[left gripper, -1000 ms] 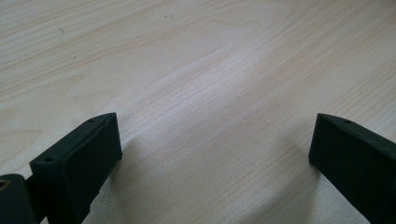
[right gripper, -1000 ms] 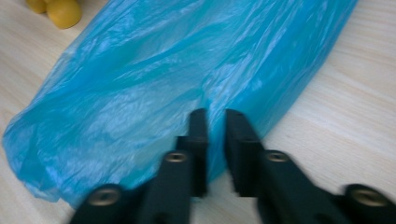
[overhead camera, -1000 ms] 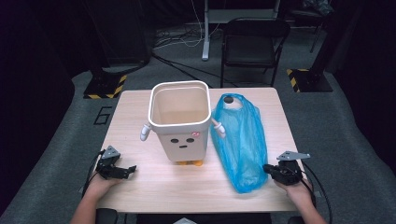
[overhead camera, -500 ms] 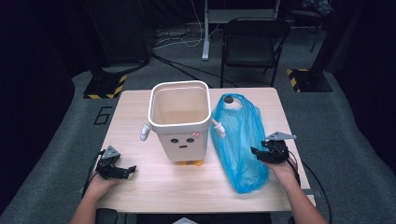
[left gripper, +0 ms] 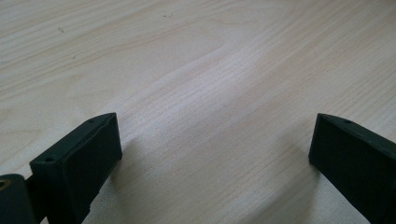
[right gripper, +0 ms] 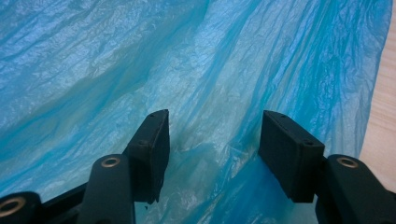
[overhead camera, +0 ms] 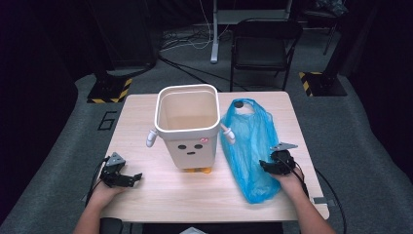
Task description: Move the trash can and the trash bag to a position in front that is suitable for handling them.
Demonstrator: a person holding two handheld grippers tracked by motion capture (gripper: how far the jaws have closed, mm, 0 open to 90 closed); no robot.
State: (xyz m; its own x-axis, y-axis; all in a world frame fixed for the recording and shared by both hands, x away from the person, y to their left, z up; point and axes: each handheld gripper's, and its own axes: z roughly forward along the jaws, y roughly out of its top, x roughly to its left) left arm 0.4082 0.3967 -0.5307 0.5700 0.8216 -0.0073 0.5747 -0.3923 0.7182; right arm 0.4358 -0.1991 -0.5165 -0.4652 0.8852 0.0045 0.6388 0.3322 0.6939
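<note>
Left gripper (overhead camera: 127, 178) rests low over the table (overhead camera: 204, 195) near its left front corner, held in the person's left hand (overhead camera: 104, 187). Jaws stand wide apart. In the left gripper view the two black pads (left gripper: 79, 158) frame bare pale wood, nothing between them and nothing touching them.

To the right of that gripper, well apart from it, stands a white bin (overhead camera: 187, 124) with a rounded-square mouth, upright, with a small face drawn on its front wall and two short white arms sticking out at the sides. Small orange feet (overhead camera: 199, 170) show under its front edge.

Just right of the bin lies a blue plastic bag (overhead camera: 248, 146), flat and crumpled, running lengthways from the far side of the table toward the front edge. Its left edge lies close to the bin's right-hand arm; contact cannot be judged. A dark handle hole (overhead camera: 238, 104) shows at its far end.

Right gripper (overhead camera: 265, 167), in the right hand (overhead camera: 288, 175), sits at the bag's right edge, pointing left onto it. Its jaws have just been closing a little after opening up, and they stand apart with wrinkled blue film between them. In the right gripper view the pads (right gripper: 154, 144) sit on the film, a raised fold lying in the gap, not yet pinched. A strip of bare table shows past the gripper's right side.
</note>
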